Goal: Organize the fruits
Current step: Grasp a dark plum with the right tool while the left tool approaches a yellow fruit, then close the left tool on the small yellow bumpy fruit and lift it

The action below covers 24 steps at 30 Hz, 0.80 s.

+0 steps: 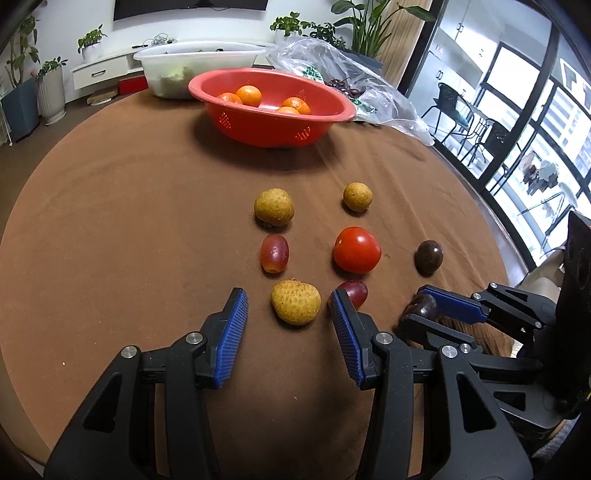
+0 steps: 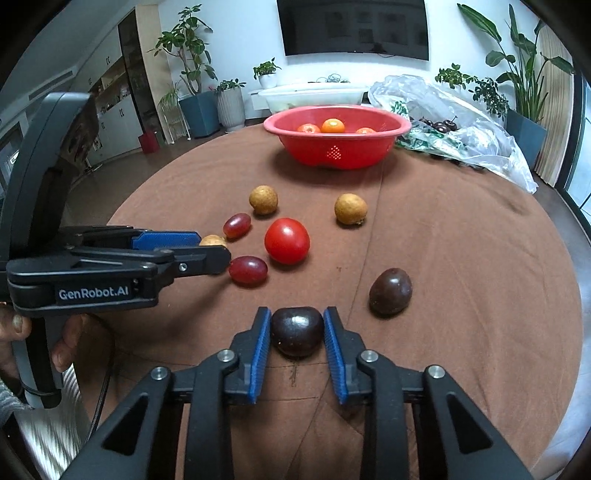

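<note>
Covering round table, brown cloth (image 2: 461, 258), potted plants (image 2: 188, 48), wall-mounted screen (image 2: 352, 27) behind

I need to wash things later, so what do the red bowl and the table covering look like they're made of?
The red bowl looks like moulded plastic, smooth and slightly glossy, with small drain holes punched in its wall. The brown table covering seems to be a soft matte fabric, maybe felt or suede-like: it shows creases and a seam line, no shine.
</note>
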Each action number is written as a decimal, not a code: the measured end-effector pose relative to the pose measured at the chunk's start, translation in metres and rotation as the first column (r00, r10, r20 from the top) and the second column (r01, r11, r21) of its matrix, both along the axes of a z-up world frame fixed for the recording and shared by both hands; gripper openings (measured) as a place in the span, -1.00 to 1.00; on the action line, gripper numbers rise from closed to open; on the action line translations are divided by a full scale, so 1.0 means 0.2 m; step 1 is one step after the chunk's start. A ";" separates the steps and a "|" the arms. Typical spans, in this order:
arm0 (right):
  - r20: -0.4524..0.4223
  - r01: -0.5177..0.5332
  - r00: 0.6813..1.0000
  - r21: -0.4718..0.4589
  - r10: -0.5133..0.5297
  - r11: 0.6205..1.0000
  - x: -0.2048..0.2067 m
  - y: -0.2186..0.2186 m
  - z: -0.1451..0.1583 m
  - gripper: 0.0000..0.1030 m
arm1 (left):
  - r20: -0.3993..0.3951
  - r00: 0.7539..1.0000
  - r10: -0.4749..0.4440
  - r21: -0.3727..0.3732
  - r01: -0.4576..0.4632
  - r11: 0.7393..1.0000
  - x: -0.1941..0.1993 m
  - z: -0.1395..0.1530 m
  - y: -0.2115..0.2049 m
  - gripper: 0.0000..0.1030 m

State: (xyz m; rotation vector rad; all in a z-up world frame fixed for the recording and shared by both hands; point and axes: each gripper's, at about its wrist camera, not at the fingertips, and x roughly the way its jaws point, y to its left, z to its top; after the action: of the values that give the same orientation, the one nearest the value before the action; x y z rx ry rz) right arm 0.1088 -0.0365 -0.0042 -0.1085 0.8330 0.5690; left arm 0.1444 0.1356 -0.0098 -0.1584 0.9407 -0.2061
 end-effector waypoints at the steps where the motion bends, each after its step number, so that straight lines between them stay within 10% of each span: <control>1: 0.002 0.000 1.000 -0.003 0.000 1.000 0.00 0.00 0.00 -0.39 | 0.001 1.000 -0.001 -0.008 0.001 1.000 0.00 0.00 0.00 -0.13; 24: 0.010 0.003 1.000 -0.005 -0.003 1.000 0.00 0.00 0.00 -0.39 | 0.019 0.999 -0.034 -0.006 0.034 0.999 0.00 -0.01 -0.01 -0.44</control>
State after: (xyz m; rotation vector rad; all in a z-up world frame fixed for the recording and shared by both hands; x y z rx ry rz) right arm 0.1082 -0.0356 -0.0032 -0.1145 0.8253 0.5633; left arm 0.1440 0.1346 -0.0120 -0.1457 0.9245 -0.2416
